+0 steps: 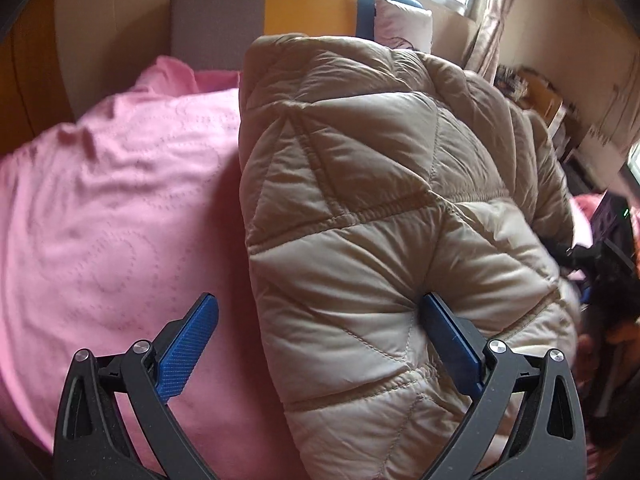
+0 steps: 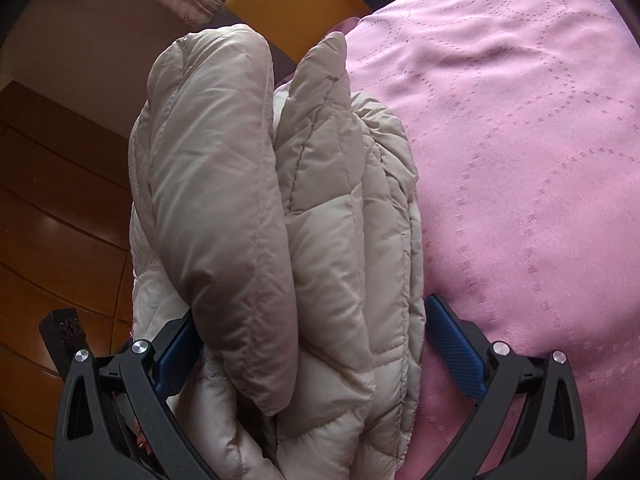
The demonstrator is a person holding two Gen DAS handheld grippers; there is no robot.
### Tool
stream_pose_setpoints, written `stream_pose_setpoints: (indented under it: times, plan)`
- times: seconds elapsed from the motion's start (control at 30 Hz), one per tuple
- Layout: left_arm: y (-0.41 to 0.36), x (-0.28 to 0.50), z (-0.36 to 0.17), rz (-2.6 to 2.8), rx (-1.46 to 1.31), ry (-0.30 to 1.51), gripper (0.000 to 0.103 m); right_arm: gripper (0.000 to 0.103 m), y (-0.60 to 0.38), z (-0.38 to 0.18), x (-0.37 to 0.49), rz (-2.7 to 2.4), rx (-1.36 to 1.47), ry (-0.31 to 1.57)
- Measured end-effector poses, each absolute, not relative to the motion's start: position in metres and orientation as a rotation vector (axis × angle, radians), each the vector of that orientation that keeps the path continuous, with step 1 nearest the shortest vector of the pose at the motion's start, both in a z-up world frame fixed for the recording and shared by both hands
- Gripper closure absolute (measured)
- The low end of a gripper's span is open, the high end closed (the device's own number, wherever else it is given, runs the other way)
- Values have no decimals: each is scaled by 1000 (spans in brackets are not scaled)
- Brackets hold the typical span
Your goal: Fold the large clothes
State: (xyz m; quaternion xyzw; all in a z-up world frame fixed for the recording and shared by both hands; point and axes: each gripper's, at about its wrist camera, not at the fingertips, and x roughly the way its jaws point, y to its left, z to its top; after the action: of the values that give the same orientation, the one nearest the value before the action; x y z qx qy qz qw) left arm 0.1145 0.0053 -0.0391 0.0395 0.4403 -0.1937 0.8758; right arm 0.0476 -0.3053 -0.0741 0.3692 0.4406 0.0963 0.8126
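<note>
Left tongs [image 1: 320, 344] wide, straddling the beige quilted puffer jacket's [image 1: 380, 200] edge, right tongs [image 2: 308, 344] wide around its bunched layers on the pink bed [image 2: 540, 160]; slippery padding may spring open, undoing the fold.

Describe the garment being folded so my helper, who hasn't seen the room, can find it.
Start from the bed with the pink dotted-pattern bedspread. On it lies the puffy beige quilted jacket, bundled up, with both grippers' blue fingers around its bulk. It is the only padded, stitched-panel item there, unlike the flat pink cover and the small white pillow by the headboard.
</note>
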Motion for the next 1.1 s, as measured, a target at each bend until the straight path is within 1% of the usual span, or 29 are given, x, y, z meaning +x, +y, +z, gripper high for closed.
stream_pose_setpoints:
  times: [0.2, 0.8, 0.9, 0.97, 1.1]
  plan:
    - [-20, 100, -30, -329, 279, 850, 3, 2, -303, -76, 52, 202, 785, 927]
    - [-24, 105, -31, -299, 297, 868, 3, 2, -298, -78, 58, 234, 761, 927]
    - [-19, 110, -33, -335, 266, 877, 3, 2, -299, -78, 58, 240, 759, 925]
    - [-7, 119, -37, -409, 196, 902, 3, 2, -298, -78, 58, 245, 750, 925]
    - [34, 150, -59, -541, -150, 1094, 3, 2, -289, -75, 57, 241, 689, 907]
